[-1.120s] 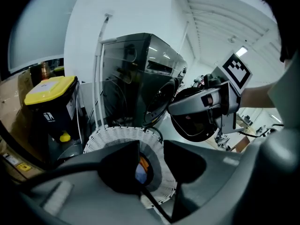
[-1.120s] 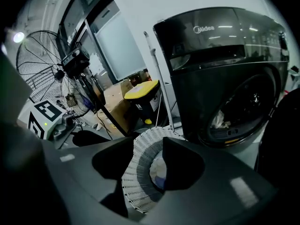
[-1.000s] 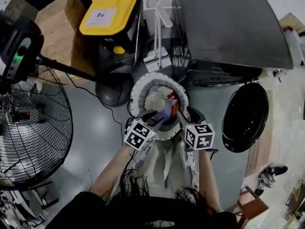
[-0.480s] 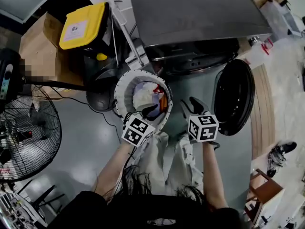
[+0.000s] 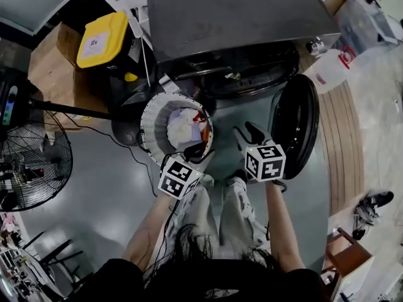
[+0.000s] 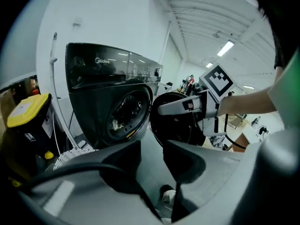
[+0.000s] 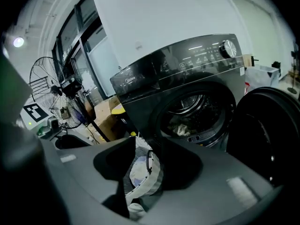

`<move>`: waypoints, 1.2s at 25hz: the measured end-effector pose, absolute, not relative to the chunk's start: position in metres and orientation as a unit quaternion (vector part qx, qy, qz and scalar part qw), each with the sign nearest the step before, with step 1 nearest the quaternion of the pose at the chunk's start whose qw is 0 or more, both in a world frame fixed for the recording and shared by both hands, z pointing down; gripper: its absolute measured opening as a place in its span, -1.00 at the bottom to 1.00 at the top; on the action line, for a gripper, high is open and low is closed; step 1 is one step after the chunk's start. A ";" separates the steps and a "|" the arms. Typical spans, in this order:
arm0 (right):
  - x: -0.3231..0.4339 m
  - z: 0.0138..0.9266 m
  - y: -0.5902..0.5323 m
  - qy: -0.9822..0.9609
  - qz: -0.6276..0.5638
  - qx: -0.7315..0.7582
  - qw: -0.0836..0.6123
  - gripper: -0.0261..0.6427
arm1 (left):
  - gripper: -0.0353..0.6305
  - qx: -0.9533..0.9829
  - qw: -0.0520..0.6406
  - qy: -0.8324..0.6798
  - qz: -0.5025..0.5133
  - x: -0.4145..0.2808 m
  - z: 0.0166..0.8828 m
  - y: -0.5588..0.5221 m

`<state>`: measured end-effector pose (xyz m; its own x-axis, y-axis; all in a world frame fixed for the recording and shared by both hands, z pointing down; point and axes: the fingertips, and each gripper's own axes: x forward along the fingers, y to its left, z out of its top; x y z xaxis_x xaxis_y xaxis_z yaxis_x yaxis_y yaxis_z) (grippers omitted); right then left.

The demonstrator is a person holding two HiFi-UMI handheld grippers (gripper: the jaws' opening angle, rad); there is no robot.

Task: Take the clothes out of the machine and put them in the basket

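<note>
**A:** Which step is this?

**B:** Between loads, I'd judge; the white basket [image 5: 151, 115] on the floor already holds clothes [image 5: 184, 128], and neither gripper carries anything.

**A:** How do the jaws stand?

**B:** The left gripper [image 5: 196, 151] has its jaws spread, with only floor and a shoe [image 6: 168, 194] showing through the gap; it sits at the basket's 5 o'clock edge. The right gripper [image 5: 247, 133] is spread too; the basket shows through its gap but lies well beyond it, so nothing is pinched.

**A:** Is the machine emptied?

**B:** No; a pale garment [image 7: 180, 128] lies low in the drum, seen through the open port. The machine [image 5: 239, 17] is at 12 o'clock from the right gripper; its door [image 5: 301, 128] hangs wide at 3 o'clock.

**A:** So the next move?

**B:** Probably a reach into the drum with jaws spread; go low toward that garment, close on a good fold, and clear the door seal on the way out; then swing toward 9 o'clock and release over the basket.
</note>
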<state>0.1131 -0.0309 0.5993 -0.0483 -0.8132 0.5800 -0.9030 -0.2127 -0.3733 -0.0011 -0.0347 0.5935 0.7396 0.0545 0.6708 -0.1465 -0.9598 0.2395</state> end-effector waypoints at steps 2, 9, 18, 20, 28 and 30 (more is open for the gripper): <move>0.121 0.600 -0.032 -0.633 0.362 0.682 0.059 -0.37 | -0.45 0.923 0.140 -0.035 0.358 0.006 0.592 -0.030; 0.155 0.618 -0.052 -0.653 0.351 0.668 0.059 -0.41 | -0.45 0.919 0.147 -0.052 0.361 0.031 0.600 -0.026; 0.187 0.683 -0.102 -0.642 0.348 0.679 0.079 -0.44 | -0.49 0.928 0.150 -0.043 0.337 0.069 0.617 -0.071; 0.196 0.700 -0.114 -0.637 0.343 0.685 0.085 -0.45 | -0.49 0.928 0.167 -0.030 0.330 0.082 0.624 -0.080; 0.228 0.764 -0.153 -0.619 0.328 0.707 0.101 -0.45 | -0.49 0.927 0.133 -0.005 0.350 0.102 0.678 -0.100; 0.233 0.779 -0.161 -0.619 0.323 0.707 0.111 -0.45 | -0.49 0.929 0.115 -0.002 0.353 0.105 0.690 -0.106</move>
